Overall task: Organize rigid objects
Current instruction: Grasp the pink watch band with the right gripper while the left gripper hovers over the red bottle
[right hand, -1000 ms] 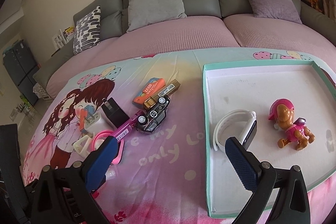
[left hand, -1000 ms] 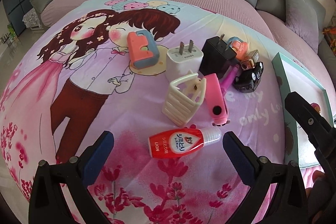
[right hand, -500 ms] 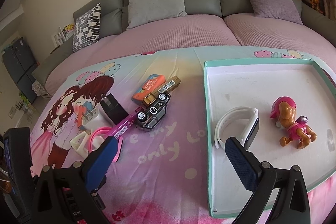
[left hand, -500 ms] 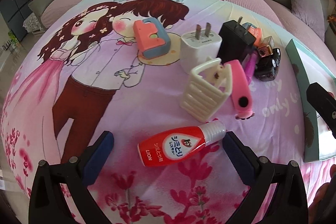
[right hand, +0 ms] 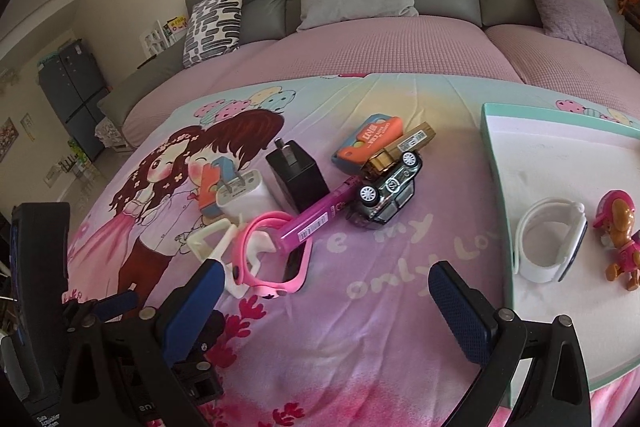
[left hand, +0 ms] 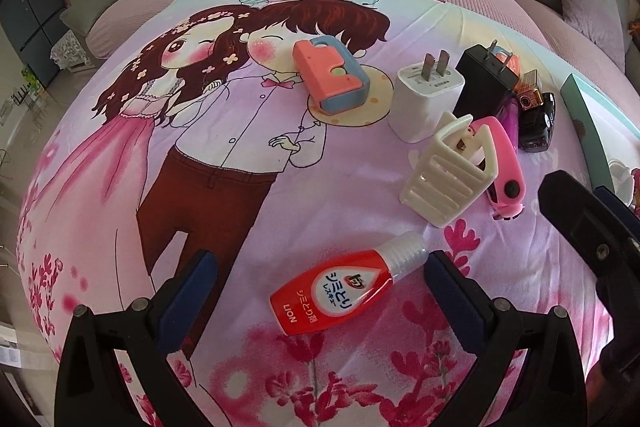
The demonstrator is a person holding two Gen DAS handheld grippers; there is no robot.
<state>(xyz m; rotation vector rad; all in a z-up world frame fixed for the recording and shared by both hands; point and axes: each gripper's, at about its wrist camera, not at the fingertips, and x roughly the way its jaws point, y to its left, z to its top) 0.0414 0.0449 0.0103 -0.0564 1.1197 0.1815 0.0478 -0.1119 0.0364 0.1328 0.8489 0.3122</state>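
Cartoon bedspread [left hand: 224, 163], red bottle [left hand: 340, 293], tray [right hand: 560, 155] elsewhere

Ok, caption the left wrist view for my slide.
Open left gripper straddling a red bottle lying on the cartoon bedsheet.

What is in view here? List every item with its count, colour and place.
bottle: 1, red with clear cap, lying between the left gripper's fingers
rack: 1, cream, slatted, beyond the bottle
watch: 1, pink, against the rack
chargers: 2, white and black, side by side
case: 1, coral and blue, left of the white charger
pen: 1, magenta, across the pink watch
toy car: 1, black, at the pen's far end
tray: 1, teal rim, on the right
white watch: 1, in the tray
toy dog: 1, pink and brown, in the tray
left gripper: 1, black, blue pads, open
right gripper: 1, same, open
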